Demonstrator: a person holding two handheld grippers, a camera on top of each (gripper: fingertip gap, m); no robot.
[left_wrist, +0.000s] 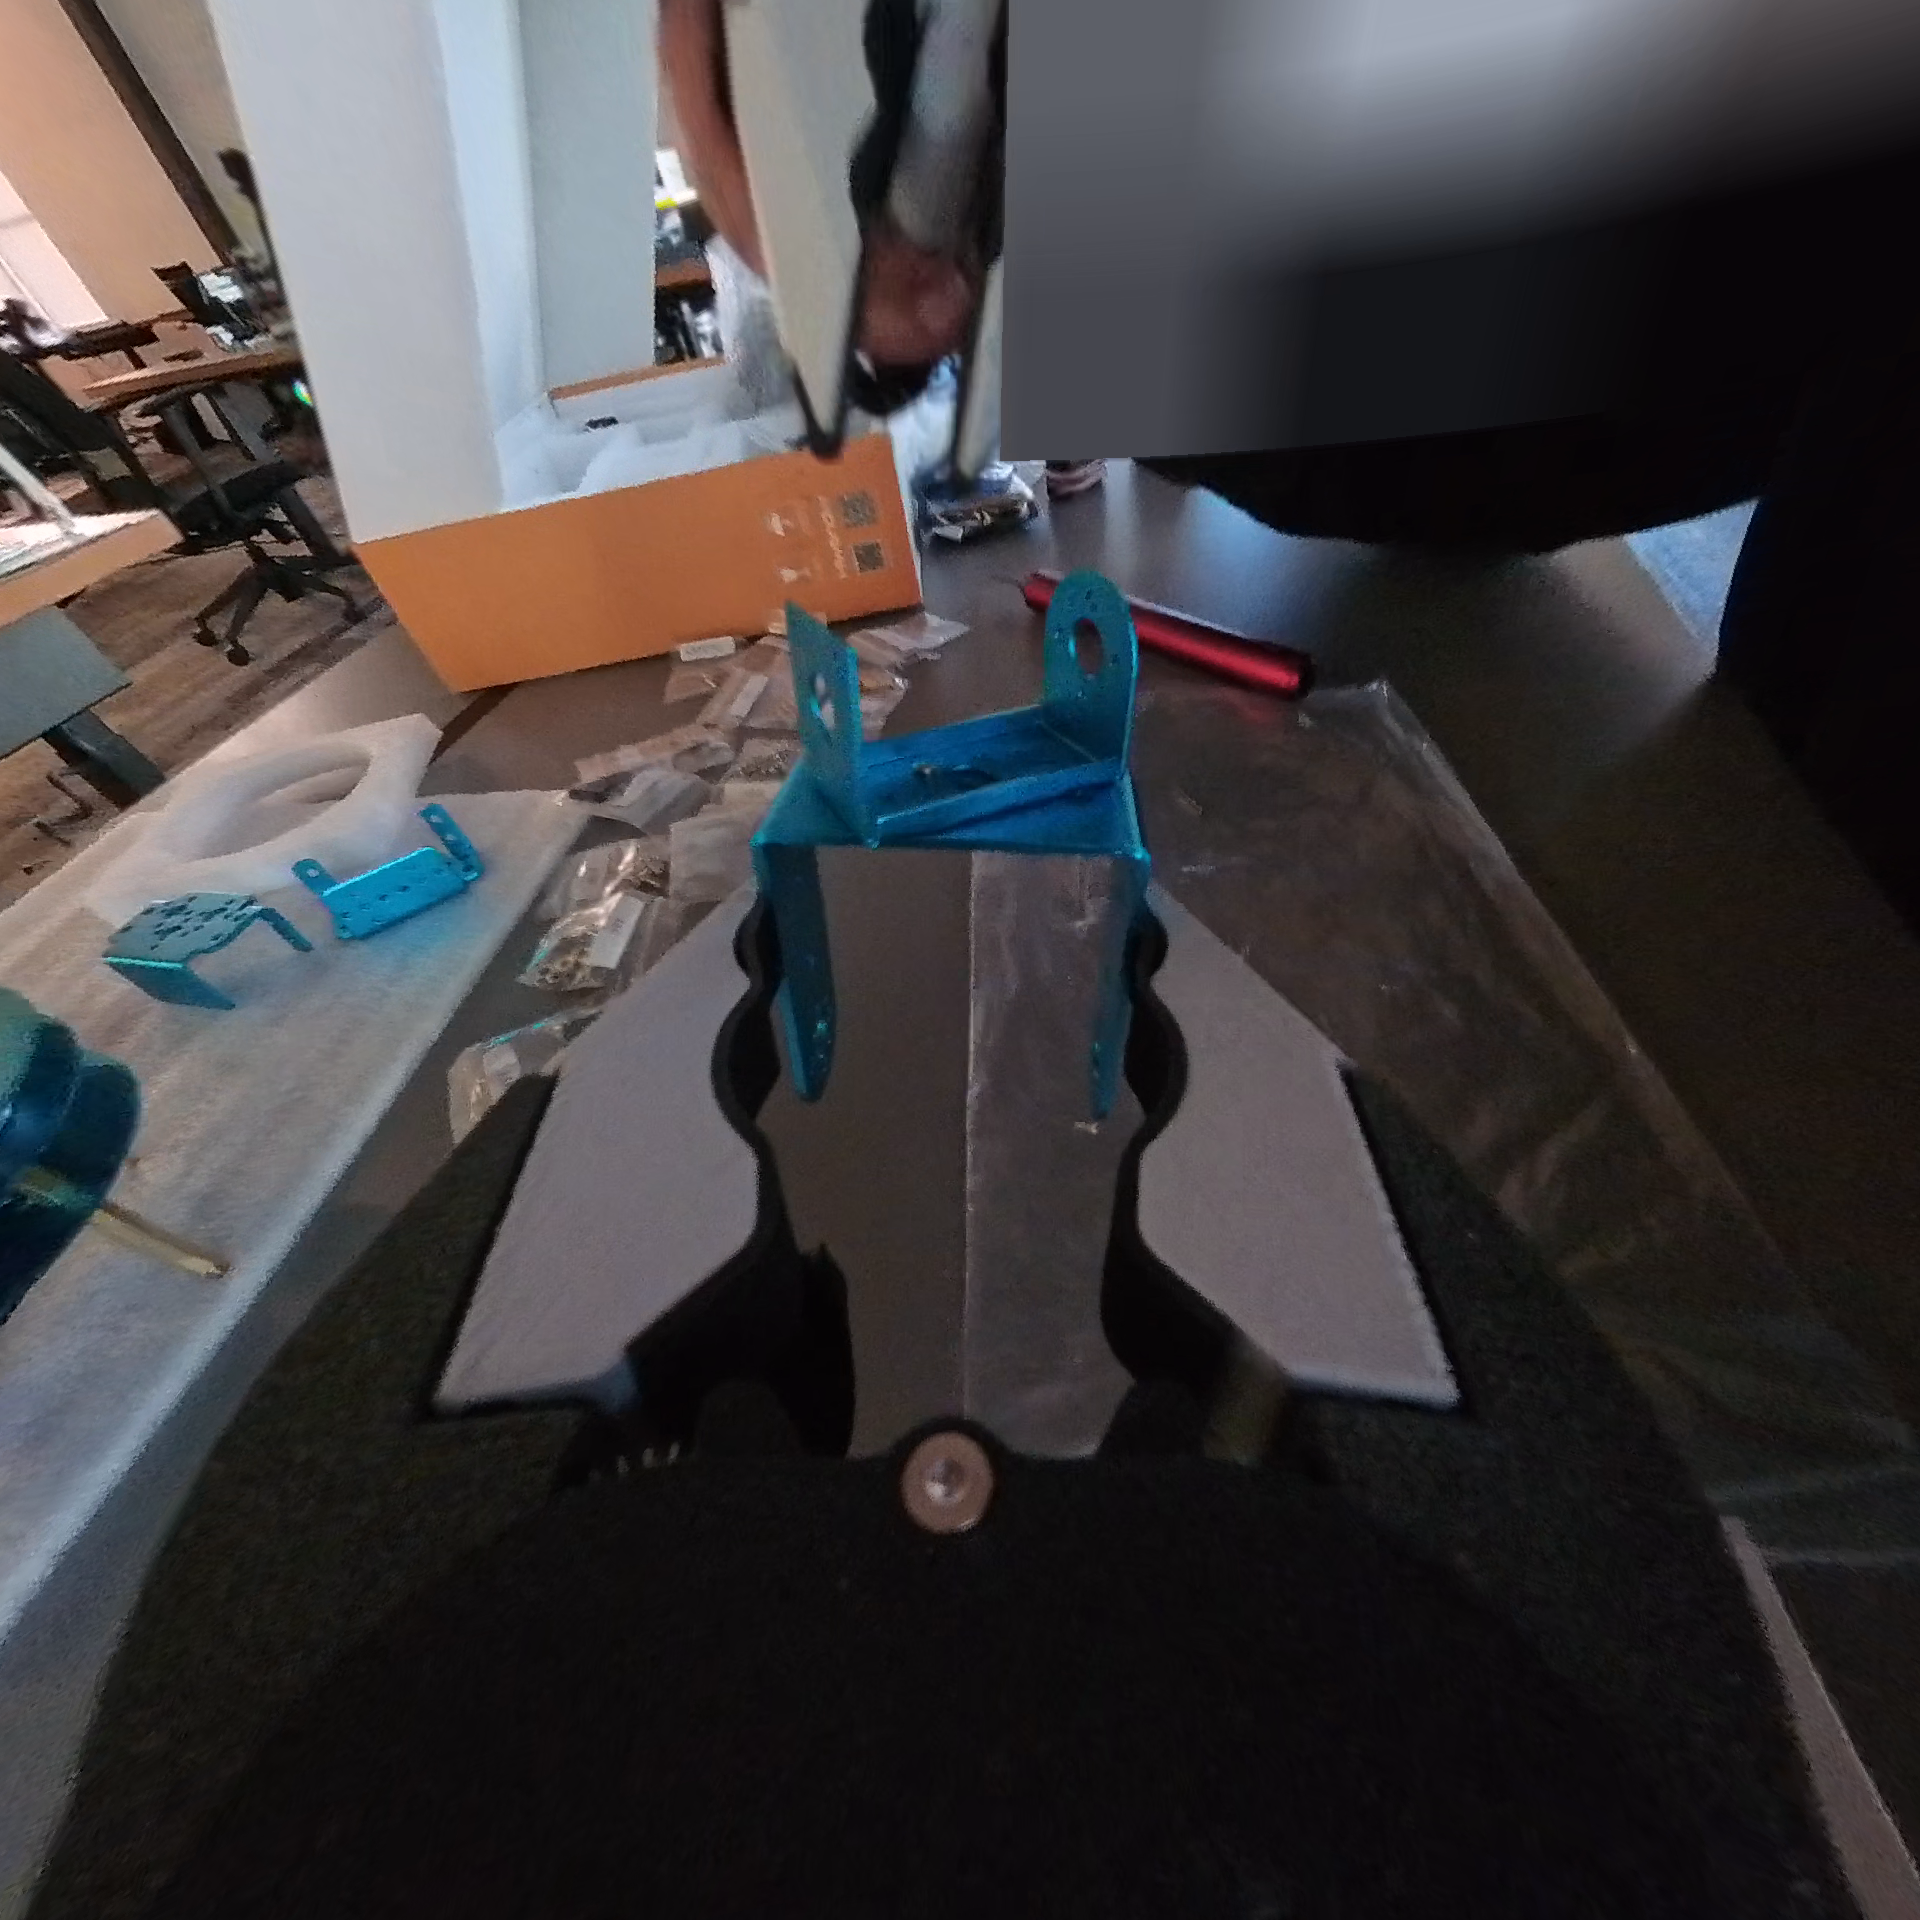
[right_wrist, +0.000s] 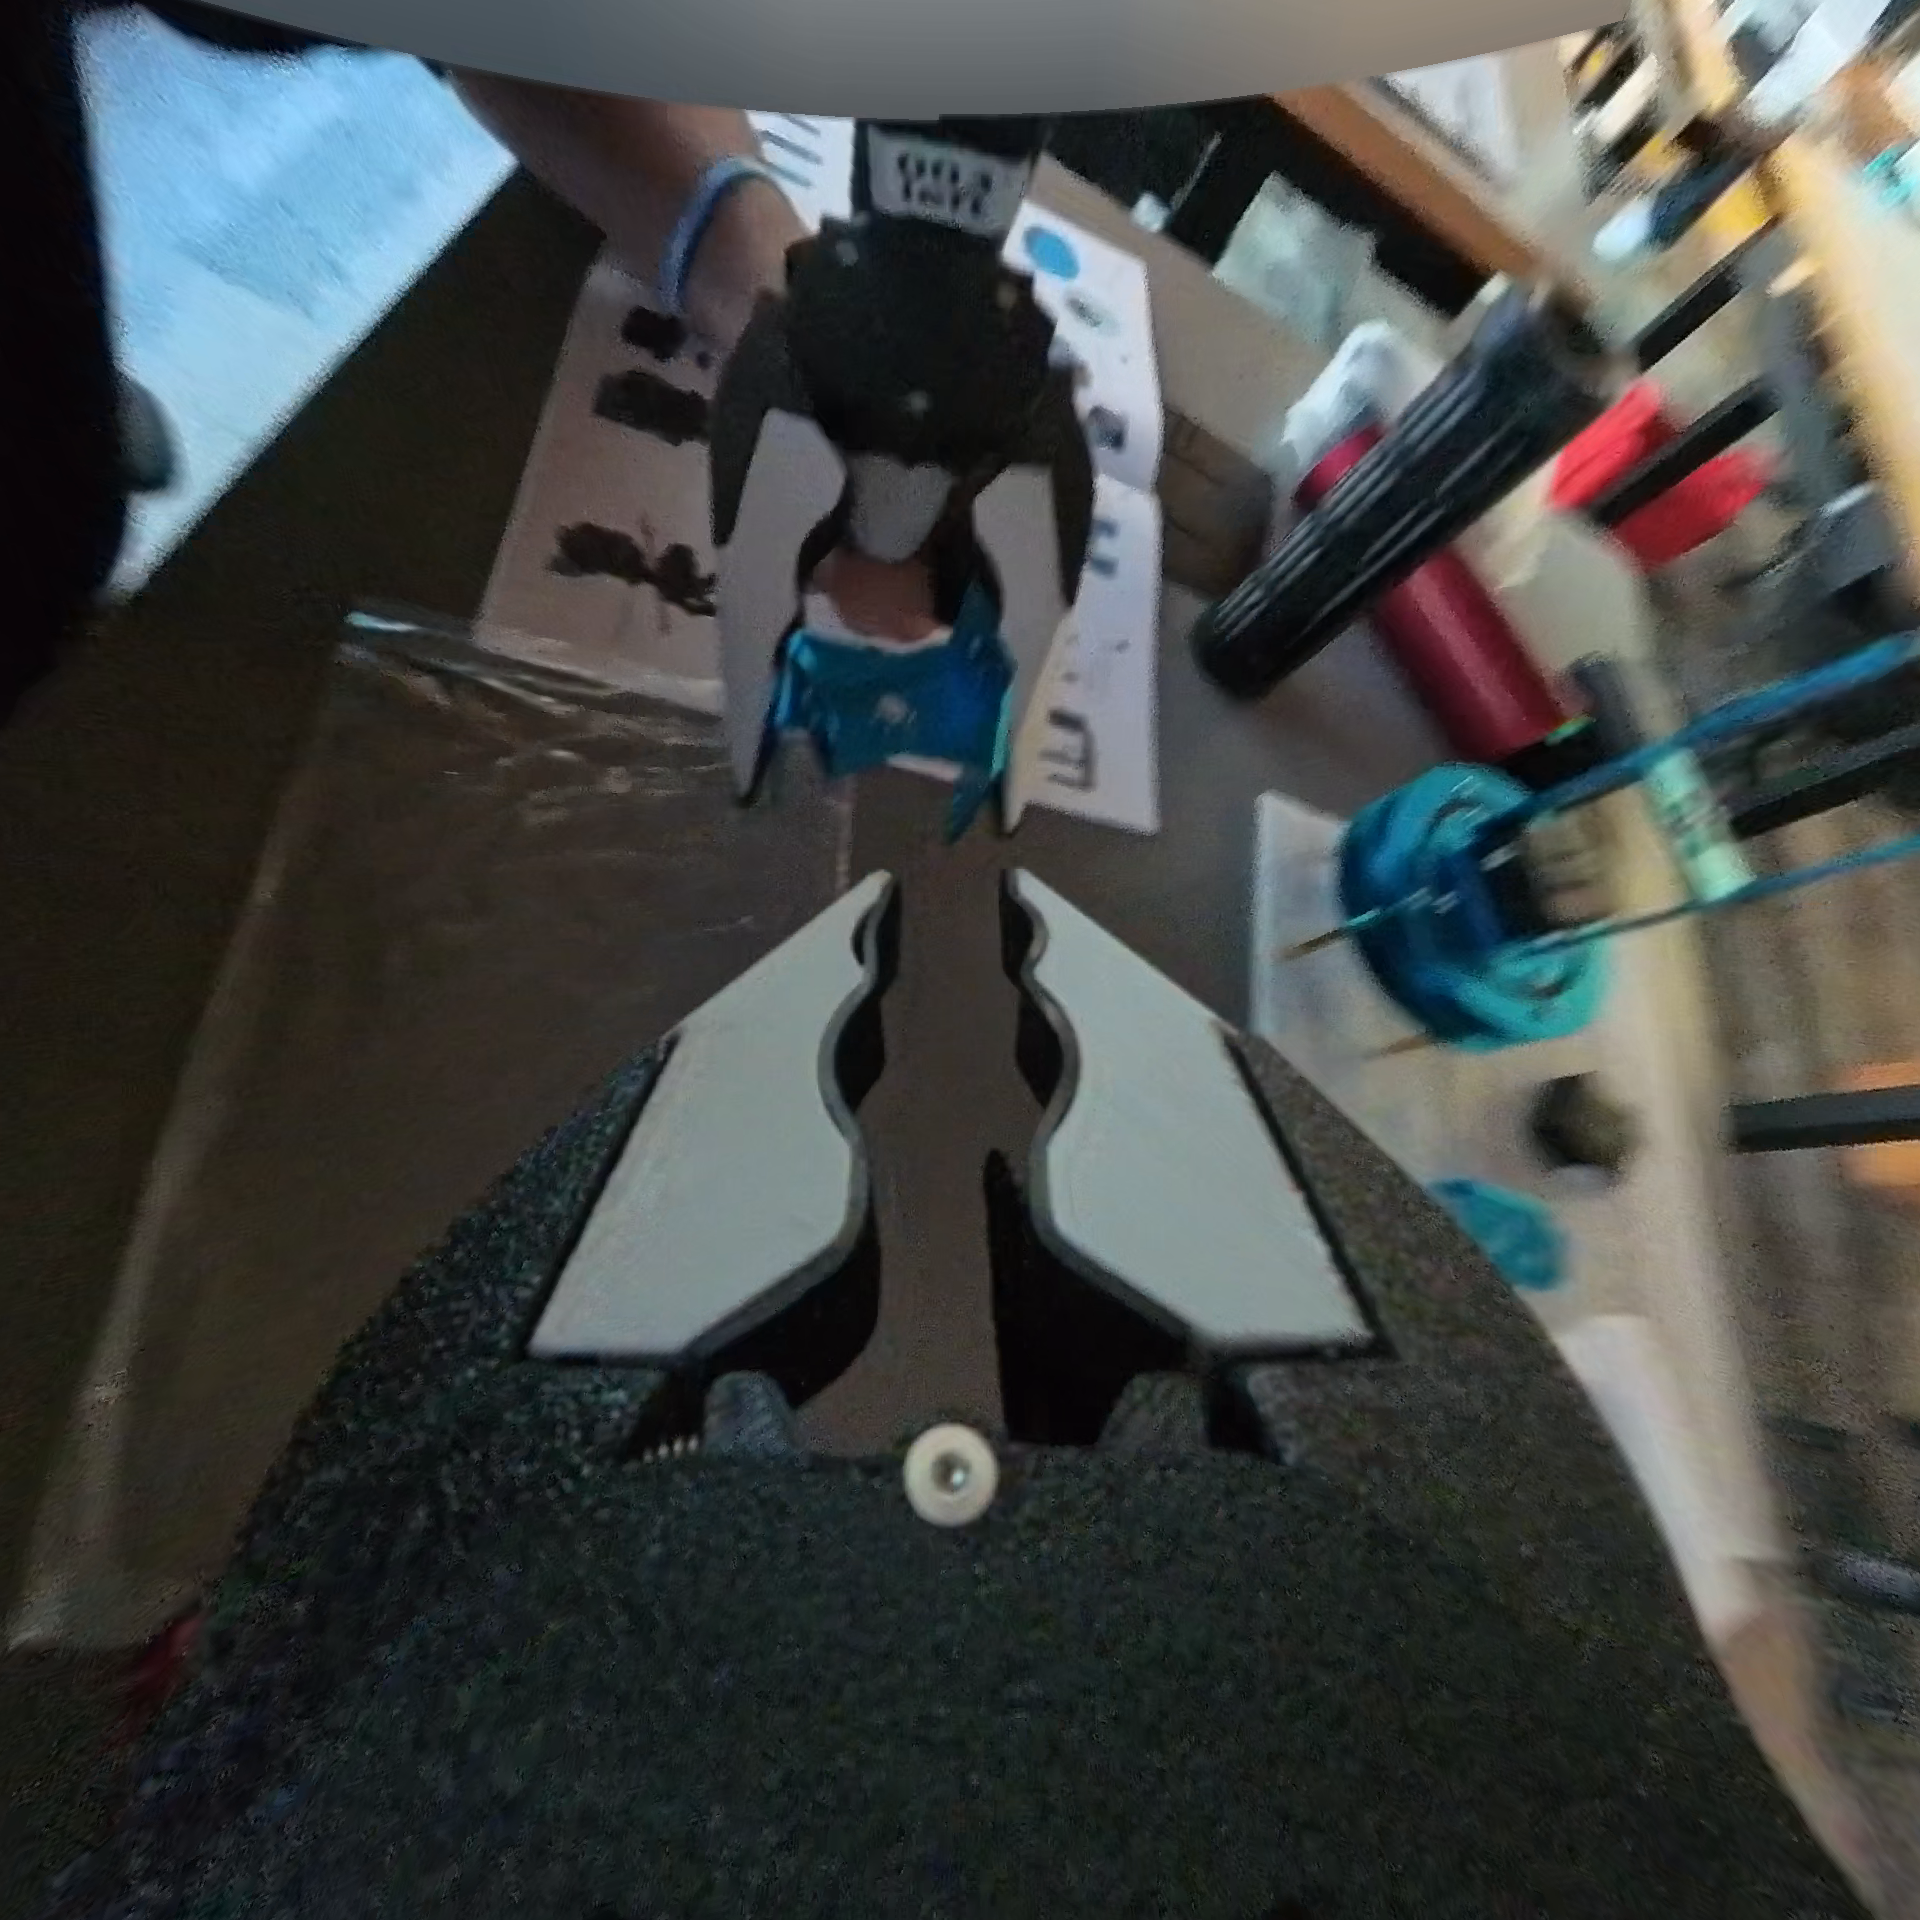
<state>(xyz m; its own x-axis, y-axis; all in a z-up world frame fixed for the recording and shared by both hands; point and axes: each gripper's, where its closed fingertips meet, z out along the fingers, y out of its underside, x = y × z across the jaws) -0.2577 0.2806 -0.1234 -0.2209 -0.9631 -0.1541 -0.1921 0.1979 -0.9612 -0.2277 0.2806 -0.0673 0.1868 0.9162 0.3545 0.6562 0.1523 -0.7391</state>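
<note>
My left gripper is shut on a blue metal bracket assembly and holds it above the dark table. The fingers press on its two side plates, and two perforated tabs stick up on its far side. My right gripper is open with a narrow gap and holds nothing. It points at the left gripper and the blue bracket assembly a short way ahead. In the left wrist view the right gripper hangs above and beyond the bracket, its fingers pointing down.
An orange cardboard box and a red cylinder lie behind the bracket. Two blue brackets sit on white foam at left, beside small parts bags. A black ribbed cylinder, a blue round part and a paper sheet lie at right. There is about 7 cm between the tips of the two grippers. My left tips are roughly 25 cm from the black ribbed cylinder.
</note>
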